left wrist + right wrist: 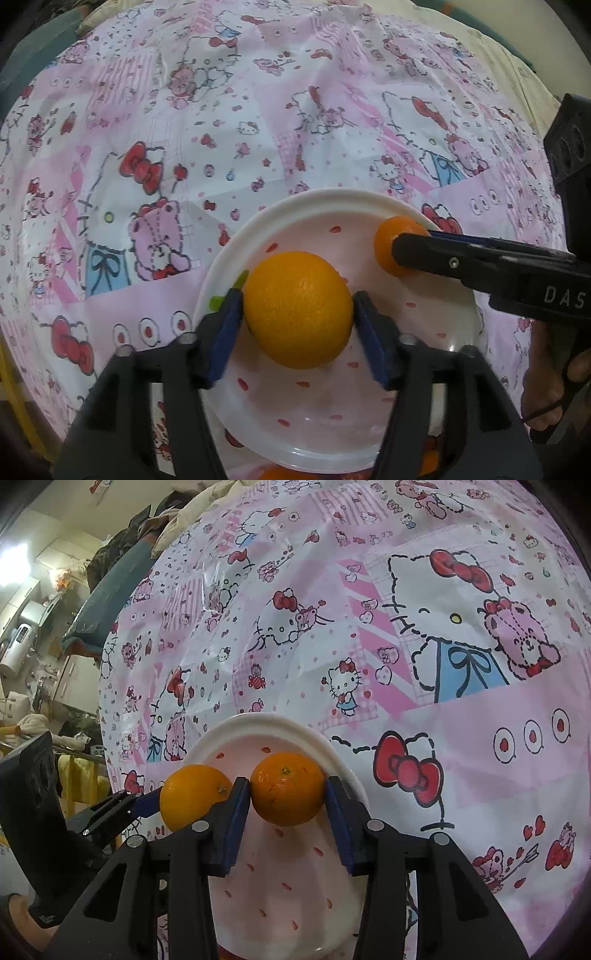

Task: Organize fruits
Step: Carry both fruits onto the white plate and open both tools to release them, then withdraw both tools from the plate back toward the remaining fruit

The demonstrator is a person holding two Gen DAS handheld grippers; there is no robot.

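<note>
Left wrist: orange [297, 308] between parted pads; plate [229, 251] beneath.

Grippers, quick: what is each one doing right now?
Left gripper: open, its pads just clear of the large orange on the plate.
Right gripper: shut on the smaller orange.

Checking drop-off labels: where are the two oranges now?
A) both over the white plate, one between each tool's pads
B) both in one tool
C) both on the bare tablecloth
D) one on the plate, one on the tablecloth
A: the left tool straddles the larger orange, the right tool holds the smaller orange, both above the plate.
</note>
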